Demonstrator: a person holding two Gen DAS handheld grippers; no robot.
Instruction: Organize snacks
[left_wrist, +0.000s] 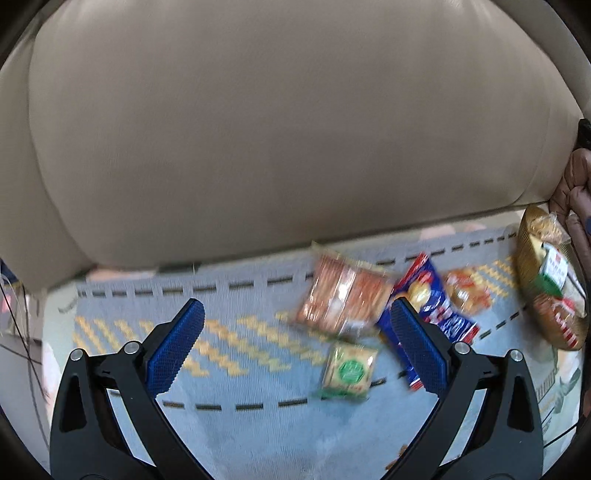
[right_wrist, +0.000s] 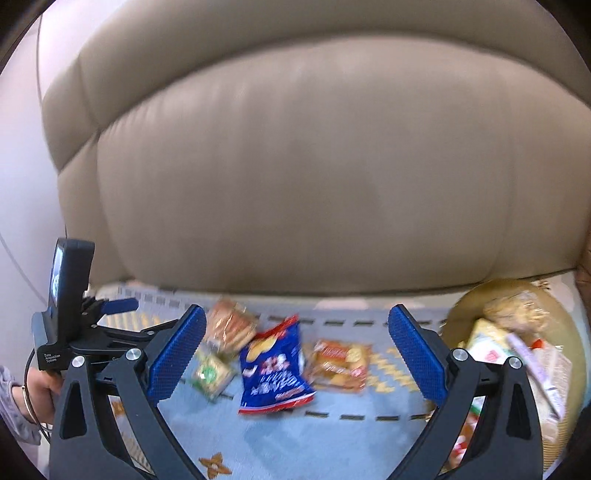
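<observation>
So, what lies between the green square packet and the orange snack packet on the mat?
The blue chip bag lies between the green packet and the orange packet; the right wrist view shows this best.

Both the left tongs (left_wrist: 297, 345) and right tongs (right_wrist: 297, 350) gape wide, holding nothing.

A beige leather sofa cushion (right_wrist: 295, 177) fills the background, bulging above a pale blue woven rug (right_wrist: 332, 443) patterned with yellow zigzags and dark dashed lines. A pale wall (right_wrist: 22, 155) shows at far left.
</observation>
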